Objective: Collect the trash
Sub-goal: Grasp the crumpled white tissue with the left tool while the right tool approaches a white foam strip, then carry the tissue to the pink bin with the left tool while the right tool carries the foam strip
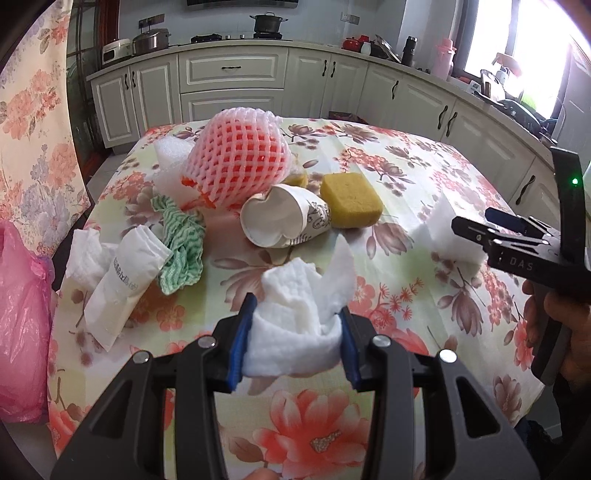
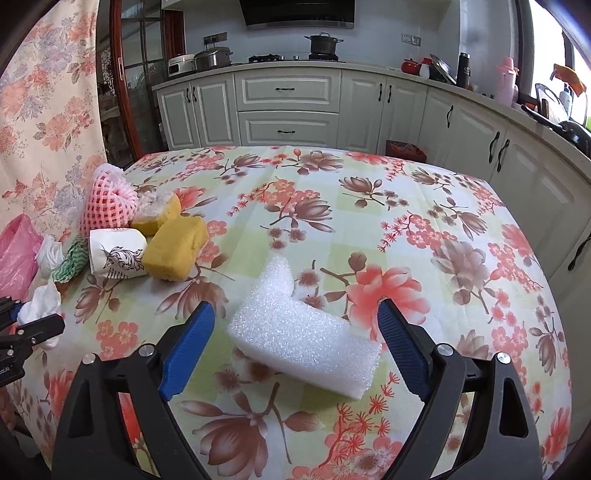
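White kitchen cabinets (image 1: pixel 232 79) and a stove with a dark pot (image 1: pixel 267 23) stand behind a table under a flowered tablecloth (image 1: pixel 402 166).

From the left wrist view, the left gripper (image 1: pixel 295 343) hangs over the near edge of the table, its blue pads clamped on a crumpled white tissue (image 1: pixel 299 314) that bulges up between them. Beyond it, towards the middle of the table, lies a heap of trash: a pink foam fruit net (image 1: pixel 238 157), a crushed paper cup (image 1: pixel 284 219) on its side with its mouth towards the camera, and a yellow sponge (image 1: pixel 351 201) touching the cup. Nearer the left edge lie a green-and-white rag (image 1: pixel 183 243), a white sachet (image 1: pixel 123 284) and more tissue (image 1: pixel 86 254). A pink plastic bag (image 1: pixel 20 332) hangs off the left edge. By the right edge, the right gripper (image 1: pixel 491 230), held by a hand (image 1: pixel 554 325), sits beside a white foam block (image 1: pixel 448 236).

From the right wrist view, the right gripper (image 2: pixel 295 343) has its jaws spread wide, one on each side of the white foam block (image 2: pixel 299 332), which lies on the cloth near the near edge; the pads stand clear of it. Farther back by the left edge are the fruit net (image 2: pixel 107 201), the cup (image 2: pixel 118 256) and two yellow sponges, the nearer one (image 2: pixel 175 247) touching the cup. At the left border the left gripper (image 2: pixel 27 317) shows with the tissue (image 2: pixel 40 301) in its jaws.
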A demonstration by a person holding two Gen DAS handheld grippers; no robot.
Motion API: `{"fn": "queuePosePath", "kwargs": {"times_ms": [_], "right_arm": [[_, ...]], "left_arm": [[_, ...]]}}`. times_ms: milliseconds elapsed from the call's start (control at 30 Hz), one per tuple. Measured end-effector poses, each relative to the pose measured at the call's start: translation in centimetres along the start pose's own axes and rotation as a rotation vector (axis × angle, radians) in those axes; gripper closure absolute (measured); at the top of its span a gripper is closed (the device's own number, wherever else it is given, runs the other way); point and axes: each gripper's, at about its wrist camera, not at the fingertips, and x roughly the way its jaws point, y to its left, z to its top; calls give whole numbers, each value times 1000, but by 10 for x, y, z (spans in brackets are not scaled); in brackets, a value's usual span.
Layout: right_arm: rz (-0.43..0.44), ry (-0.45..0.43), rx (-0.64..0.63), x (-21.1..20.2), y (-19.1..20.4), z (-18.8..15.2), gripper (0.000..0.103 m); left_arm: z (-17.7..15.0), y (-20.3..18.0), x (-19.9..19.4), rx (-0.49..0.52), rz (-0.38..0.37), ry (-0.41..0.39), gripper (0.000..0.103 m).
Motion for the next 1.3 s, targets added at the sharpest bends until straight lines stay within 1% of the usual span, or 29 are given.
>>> {"fn": "queuePosePath", "kwargs": {"times_ms": [67, 233, 267, 333, 400, 500, 600, 867, 1000, 1300], "right_arm": [[-3, 14, -4, 6, 1, -2, 19], [-29, 17, -31, 10, 4, -5, 19], [-41, 20, -46, 11, 6, -6, 20], [-64, 22, -66, 13, 7, -9, 25], [-46, 27, -51, 13, 4, -11, 26], [-44, 23, -60, 11, 6, -12, 28], [-11, 11, -31, 5, 4, -12, 28], [24, -34, -6, -21, 12, -9, 28], [53, -61, -3, -37, 20, -3, 28], [115, -109, -19, -61, 49, 11, 28]], "left_arm": [[4, 1, -3, 2, 0, -9, 63], [11, 5, -7, -2, -2, -24, 63], [12, 5, -7, -3, -3, -25, 63], [12, 6, -7, -6, -4, -27, 63], [12, 6, -7, -6, -4, -28, 63], [12, 6, -8, -9, -5, -30, 63], [12, 6, -11, -10, -5, -38, 63], [12, 11, -25, -19, 5, -69, 63], [13, 16, -35, -26, 17, -92, 63], [16, 42, -61, -63, 55, -142, 63]]}}
